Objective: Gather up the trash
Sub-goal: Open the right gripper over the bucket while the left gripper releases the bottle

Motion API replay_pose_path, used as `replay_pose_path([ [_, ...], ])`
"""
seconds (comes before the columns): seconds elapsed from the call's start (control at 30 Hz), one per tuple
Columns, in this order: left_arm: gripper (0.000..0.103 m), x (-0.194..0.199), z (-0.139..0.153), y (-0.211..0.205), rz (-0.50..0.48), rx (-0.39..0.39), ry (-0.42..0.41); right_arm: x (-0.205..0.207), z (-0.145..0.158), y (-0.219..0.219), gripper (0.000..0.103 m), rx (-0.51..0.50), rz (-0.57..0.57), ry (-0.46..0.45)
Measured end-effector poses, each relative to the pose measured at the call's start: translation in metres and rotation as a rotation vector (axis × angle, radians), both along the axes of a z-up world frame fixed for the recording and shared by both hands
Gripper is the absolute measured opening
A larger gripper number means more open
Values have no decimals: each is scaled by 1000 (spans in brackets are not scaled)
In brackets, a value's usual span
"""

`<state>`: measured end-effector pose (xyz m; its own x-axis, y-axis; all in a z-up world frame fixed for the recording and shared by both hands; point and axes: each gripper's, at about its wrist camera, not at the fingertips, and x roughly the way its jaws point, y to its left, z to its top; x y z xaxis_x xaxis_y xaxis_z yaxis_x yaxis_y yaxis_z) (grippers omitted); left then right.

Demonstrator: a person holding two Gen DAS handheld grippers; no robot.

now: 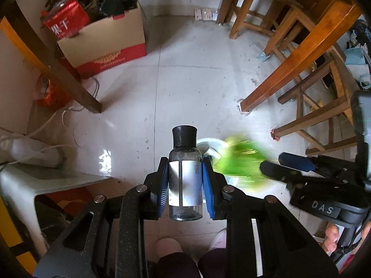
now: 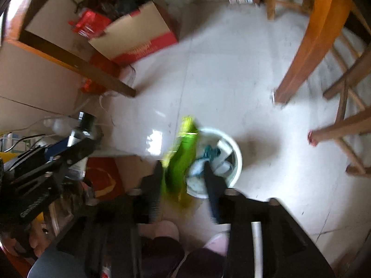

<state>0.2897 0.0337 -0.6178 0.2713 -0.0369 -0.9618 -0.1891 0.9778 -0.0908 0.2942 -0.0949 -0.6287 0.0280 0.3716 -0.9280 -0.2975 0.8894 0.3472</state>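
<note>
- My right gripper (image 2: 183, 180) has its jaws apart; the green wrapper (image 2: 183, 159) sits loose between them, at the left rim of the white bin (image 2: 236, 153) on the floor. I'd let it fall clear.
- My left gripper (image 1: 185, 180) clamps the clear bottle (image 1: 184, 178); I'd centre it over the bin before releasing.
- Only the right view shows the bin's contents; the left shows the grip sharply.

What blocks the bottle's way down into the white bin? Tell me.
The green wrapper and the right gripper, jaws apart, hang over the near left rim of the white bin, beside the left gripper gripping the bottle. The bin already holds trash, but most of its mouth looks clear.
</note>
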Motion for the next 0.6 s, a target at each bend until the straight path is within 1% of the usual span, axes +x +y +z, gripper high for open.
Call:
replay_pose_path([
  [0.03,27,1,-5,0,0,-4,3,0,-5,-2,54,4,-7,21],
  [0.1,27,0,-17,-2,0,-15,15,-2,-7,-5,54,-2,-23,22],
  [0.2,27,0,-28,-5,-1,-45,34,-6,-4,-9,54,-46,-20,2],
  [0.37,27,3,-39,-19,-12,-139,62,-11,3,-25,54,-72,-36,-9],
  [0.47,28,6,-49,-28,-24,-171,89,-9,3,-27,54,-88,-49,-30],
  [0.5,33,9,-53,-30,-23,-181,107,-9,5,-29,54,-90,-57,-38],
  [0.53,48,11,-58,-31,-19,-190,124,-8,5,-31,54,-94,-66,-42],
  [0.57,55,12,-62,-32,-14,-195,131,-8,4,-33,55,-97,-76,-45],
  [0.6,59,12,-65,-32,-9,-194,124,-7,2,-33,55,-98,-82,-48],
])
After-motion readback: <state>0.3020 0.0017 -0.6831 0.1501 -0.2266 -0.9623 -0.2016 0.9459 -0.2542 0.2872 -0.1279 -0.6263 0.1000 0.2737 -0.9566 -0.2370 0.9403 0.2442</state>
